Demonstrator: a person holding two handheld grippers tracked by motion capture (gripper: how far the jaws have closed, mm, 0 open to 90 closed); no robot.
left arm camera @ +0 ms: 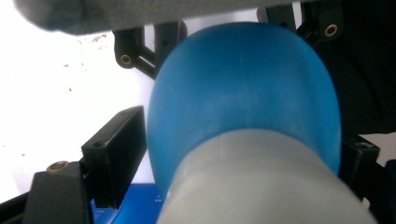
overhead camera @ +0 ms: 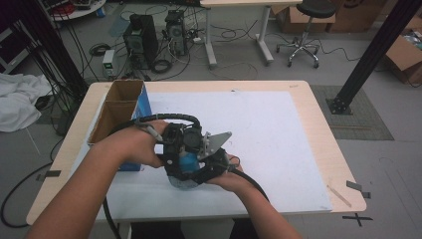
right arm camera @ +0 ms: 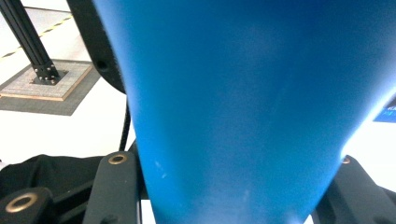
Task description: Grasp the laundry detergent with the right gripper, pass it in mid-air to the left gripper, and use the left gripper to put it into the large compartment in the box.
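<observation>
Both grippers meet near the table's near edge, left of centre, on one blue rounded object (overhead camera: pixel 186 164) with a grey neck. The left gripper (left arm camera: pixel 233 154) has its jaws set wide against the object's flanks, gripping it. The right gripper (right arm camera: pixel 233 186) likewise clamps the blue body between its jaws. An open cardboard box (overhead camera: pixel 117 107) stands just left. The white mat (overhead camera: pixel 278 134) lies bare to the right and far side.

My left hand (overhead camera: pixel 142 144) at nine o'clock, right hand (overhead camera: pixel 230 180) at five, my left gripper (overhead camera: pixel 175 149) and right gripper (overhead camera: pixel 204 167) pressed together, jaws gripping.
</observation>
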